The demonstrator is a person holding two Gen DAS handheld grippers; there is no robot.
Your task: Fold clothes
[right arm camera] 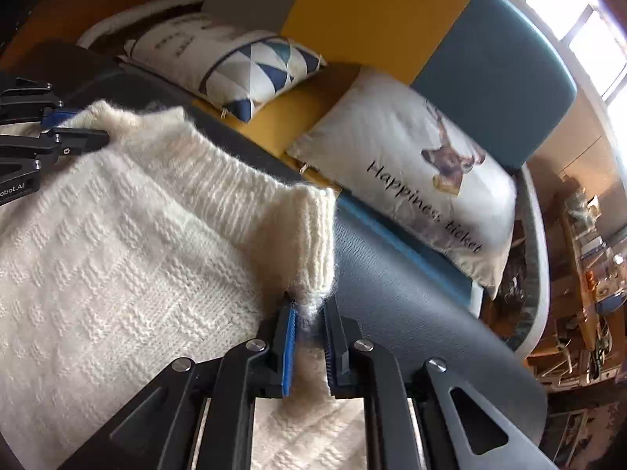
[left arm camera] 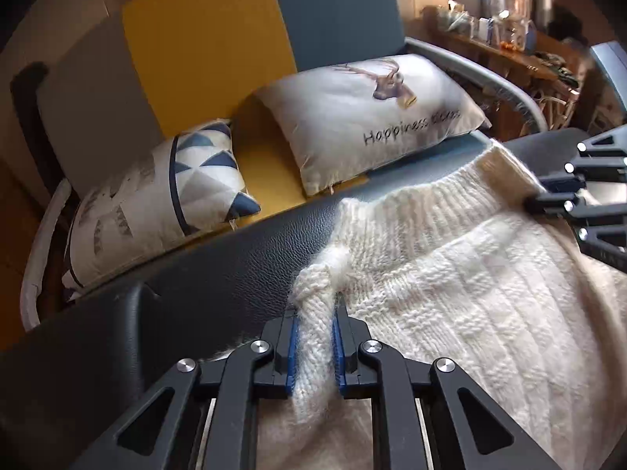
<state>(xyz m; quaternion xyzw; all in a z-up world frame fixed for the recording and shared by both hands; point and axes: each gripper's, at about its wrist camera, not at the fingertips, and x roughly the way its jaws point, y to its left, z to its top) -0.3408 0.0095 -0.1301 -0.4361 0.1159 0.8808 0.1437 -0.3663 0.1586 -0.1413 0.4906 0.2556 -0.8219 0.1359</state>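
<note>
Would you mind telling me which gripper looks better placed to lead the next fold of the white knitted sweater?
Neither clearly: the left gripper and right gripper each pinch one end of the white knitted sweater's ribbed band over the dark leather surface. Probably both should move together.

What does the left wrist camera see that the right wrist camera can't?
Only the left wrist view shows the left gripper from behind, pinching one end of the fluffy cream knitted sweater collar, and a wooden shelf of jars.

Only the right wrist view shows the bright window, and the right gripper from behind pinching the other collar end.

Both show the sweater on the dark leather surface, the white deer-print pillow and the blue-triangle pillow.
</note>
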